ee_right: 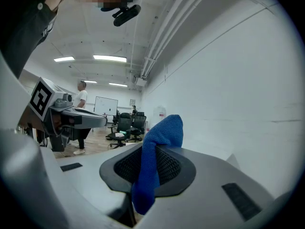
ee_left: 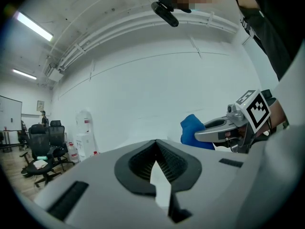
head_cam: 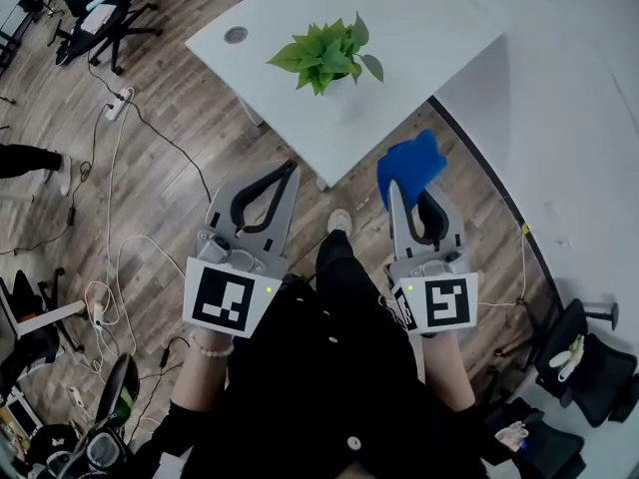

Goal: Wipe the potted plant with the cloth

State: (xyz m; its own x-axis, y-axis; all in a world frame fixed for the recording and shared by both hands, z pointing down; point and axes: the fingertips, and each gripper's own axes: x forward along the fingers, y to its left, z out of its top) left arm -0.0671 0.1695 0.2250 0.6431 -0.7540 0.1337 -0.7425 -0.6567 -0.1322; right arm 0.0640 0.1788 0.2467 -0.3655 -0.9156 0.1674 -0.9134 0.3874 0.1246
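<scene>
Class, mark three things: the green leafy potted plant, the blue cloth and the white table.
green leafy potted plant [head_cam: 324,54]: head view, middle of the leaves.
blue cloth [head_cam: 410,165]: head view, its bunched middle.
white table [head_cam: 409,13]: head view, bare top.

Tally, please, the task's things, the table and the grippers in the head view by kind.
potted plant: 1
blue cloth: 1
white table: 1
grippers: 2, left gripper and right gripper
Total: 5

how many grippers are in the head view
2. The left gripper is at lower left, shut and empty; the right gripper at lower right, clamped on the blue cloth. None hidden.
</scene>
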